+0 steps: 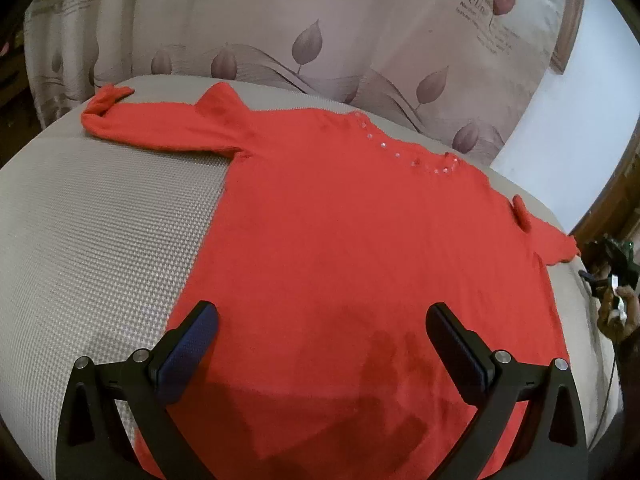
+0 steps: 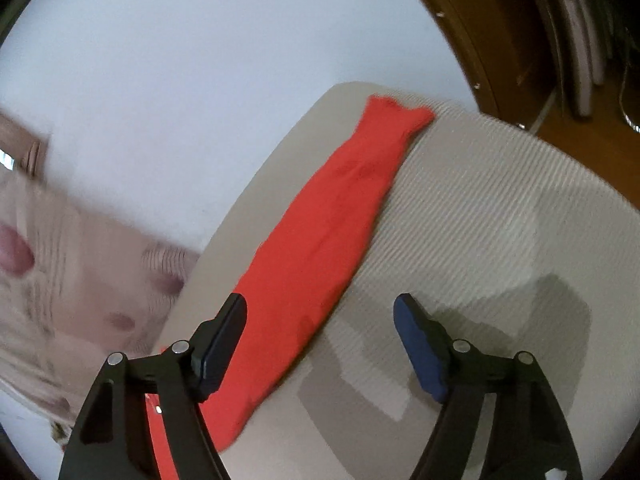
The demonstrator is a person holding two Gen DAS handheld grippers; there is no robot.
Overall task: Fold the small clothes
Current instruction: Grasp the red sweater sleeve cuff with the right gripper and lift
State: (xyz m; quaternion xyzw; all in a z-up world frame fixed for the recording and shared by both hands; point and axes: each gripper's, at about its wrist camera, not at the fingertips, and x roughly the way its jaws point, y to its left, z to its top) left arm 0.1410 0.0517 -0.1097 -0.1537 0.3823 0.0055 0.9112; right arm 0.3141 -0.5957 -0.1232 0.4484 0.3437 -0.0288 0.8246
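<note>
A red long-sleeved sweater [image 1: 340,240] lies spread flat on a grey textured surface [image 1: 100,240], neckline with clear beads [image 1: 420,160] at the far side. Its left sleeve [image 1: 132,120] stretches far left, its right sleeve [image 1: 548,240] reaches the right edge. My left gripper [image 1: 320,320] is open and empty, above the sweater's hem. In the right wrist view the right sleeve [image 2: 328,240] lies straight along the surface's edge. My right gripper [image 2: 320,312] is open and empty, just above that sleeve's near part.
A beige curtain with leaf prints [image 1: 320,40] hangs behind the surface. A pale wall [image 2: 200,60] lies beyond the sleeve. Wooden furniture [image 2: 500,40] stands at the right. The grey surface [image 2: 500,220] extends right of the sleeve.
</note>
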